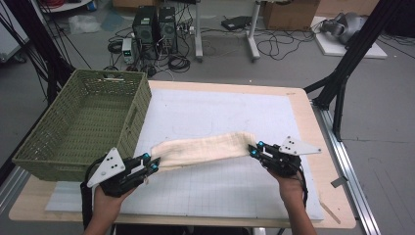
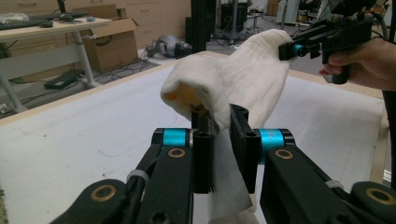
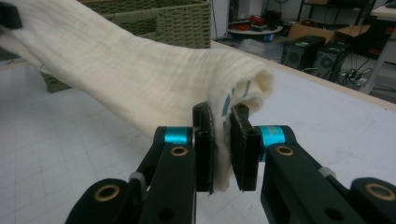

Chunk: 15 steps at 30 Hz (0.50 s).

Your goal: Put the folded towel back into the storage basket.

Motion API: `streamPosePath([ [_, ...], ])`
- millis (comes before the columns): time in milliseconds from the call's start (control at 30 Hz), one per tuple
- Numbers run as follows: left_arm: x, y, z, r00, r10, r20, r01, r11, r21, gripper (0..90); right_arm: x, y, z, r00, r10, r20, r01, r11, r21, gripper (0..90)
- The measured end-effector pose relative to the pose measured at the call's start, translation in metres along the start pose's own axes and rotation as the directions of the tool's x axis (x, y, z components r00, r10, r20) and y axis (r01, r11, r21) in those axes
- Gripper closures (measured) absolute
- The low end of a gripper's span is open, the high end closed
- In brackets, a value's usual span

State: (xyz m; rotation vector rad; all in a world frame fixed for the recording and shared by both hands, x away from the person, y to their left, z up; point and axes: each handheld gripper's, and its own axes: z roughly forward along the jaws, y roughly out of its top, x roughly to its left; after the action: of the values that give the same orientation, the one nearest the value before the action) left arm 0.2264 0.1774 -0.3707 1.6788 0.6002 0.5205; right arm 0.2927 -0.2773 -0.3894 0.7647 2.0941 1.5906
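Both the left tongs [image 1: 152, 163] and right tongs [image 1: 254, 149] are clamped on opposite ends of the cream cloth [image 1: 203, 148], stretched between them, so it looks gripped but not yet folded or put in the basket [image 1: 58, 142] beyond the left tongs.

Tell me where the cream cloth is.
In the high view, the cream woven cloth hangs stretched between the left tongs and right tongs, over the white mat, right of the green wicker basket.

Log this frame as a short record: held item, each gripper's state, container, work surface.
held item: cream cloth, stretched between both grippers, lifted off the mat
left gripper: shut on one end of the cloth
right gripper: shut on the other end
container: green woven basket, at the table's left, nothing visible inside
surface: white gridded mat on wooden table
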Motion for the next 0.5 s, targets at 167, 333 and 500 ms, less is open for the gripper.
streamPosePath([
  [167,0.003,0.005,-0.006,0.9999,0.003,-0.011,-0.003,0.9998,-0.02,81.4,-0.003,0.015,0.011,0.9999,-0.007,0.009,0.007,0.9999,-0.012,81.0],
  [333,0.007,0.007,-0.011,0.9996,0.002,-0.029,-0.003,0.9993,-0.036,81.7,-0.007,0.034,0.025,0.9997,-0.022,0.011,0.022,0.9996,-0.019,81.1],
  [500,0.011,0.01,-0.018,0.9988,0.004,-0.05,-0.007,0.9986,-0.052,81.7,-0.008,0.051,0.039,0.9991,-0.04,0.01,0.041,0.9989,-0.023,81.0],
])
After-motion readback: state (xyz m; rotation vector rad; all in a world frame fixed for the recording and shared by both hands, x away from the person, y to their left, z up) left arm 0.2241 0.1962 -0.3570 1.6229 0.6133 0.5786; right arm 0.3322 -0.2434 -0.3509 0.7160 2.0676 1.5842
